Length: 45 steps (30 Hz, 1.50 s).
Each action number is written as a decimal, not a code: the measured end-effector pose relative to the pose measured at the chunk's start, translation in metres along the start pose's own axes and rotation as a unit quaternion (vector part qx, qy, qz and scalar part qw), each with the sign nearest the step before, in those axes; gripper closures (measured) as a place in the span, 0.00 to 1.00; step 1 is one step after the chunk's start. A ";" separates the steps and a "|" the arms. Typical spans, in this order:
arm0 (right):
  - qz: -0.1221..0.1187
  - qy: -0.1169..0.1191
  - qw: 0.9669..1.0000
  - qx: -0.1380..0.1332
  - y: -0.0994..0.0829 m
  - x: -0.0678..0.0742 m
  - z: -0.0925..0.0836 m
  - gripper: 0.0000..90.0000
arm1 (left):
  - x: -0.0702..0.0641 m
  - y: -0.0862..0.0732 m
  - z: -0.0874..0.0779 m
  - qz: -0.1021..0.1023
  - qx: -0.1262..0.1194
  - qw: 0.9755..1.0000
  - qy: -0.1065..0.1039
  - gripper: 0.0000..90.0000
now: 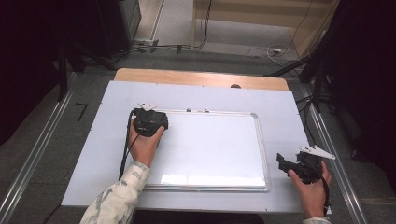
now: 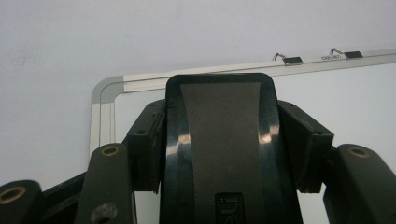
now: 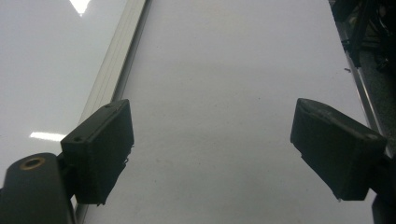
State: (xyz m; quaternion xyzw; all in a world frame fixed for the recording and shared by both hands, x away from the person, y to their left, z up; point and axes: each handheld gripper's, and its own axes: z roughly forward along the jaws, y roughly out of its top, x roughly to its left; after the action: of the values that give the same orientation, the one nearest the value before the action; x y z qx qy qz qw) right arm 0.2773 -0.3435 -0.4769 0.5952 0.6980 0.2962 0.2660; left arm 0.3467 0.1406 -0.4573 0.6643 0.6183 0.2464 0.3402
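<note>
Left gripper (image 2: 224,140) clamps my eraser (image 2: 219,154) at the whiteboard's (image 1: 210,149) far corner, right gripper (image 3: 210,154) gapes empty; next I'd wipe back across, I judge.

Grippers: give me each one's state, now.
Left gripper: shut on a black eraser, over the whiteboard.
Right gripper: open, holding nothing.

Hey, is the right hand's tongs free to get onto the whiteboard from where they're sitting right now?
Probably yes. The right tongs hang open and empty just off the whiteboard at its right edge, over bare table. Nothing lies between them and the frame. The left tongs, shut on a black eraser, work the far left corner, well apart.
</note>
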 end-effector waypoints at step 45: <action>-0.015 -0.005 1.000 -0.001 0.003 0.005 0.001 0.13 | 0.010 -0.055 -0.045 -0.047 -0.005 0.999 0.026 0.45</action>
State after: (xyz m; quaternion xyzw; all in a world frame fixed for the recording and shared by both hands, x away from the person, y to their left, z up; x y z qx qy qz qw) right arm 0.2795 -0.3377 -0.4759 0.5859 0.7050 0.2901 0.2749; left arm 0.2782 0.1577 -0.4703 0.6261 0.6566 0.2500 0.3383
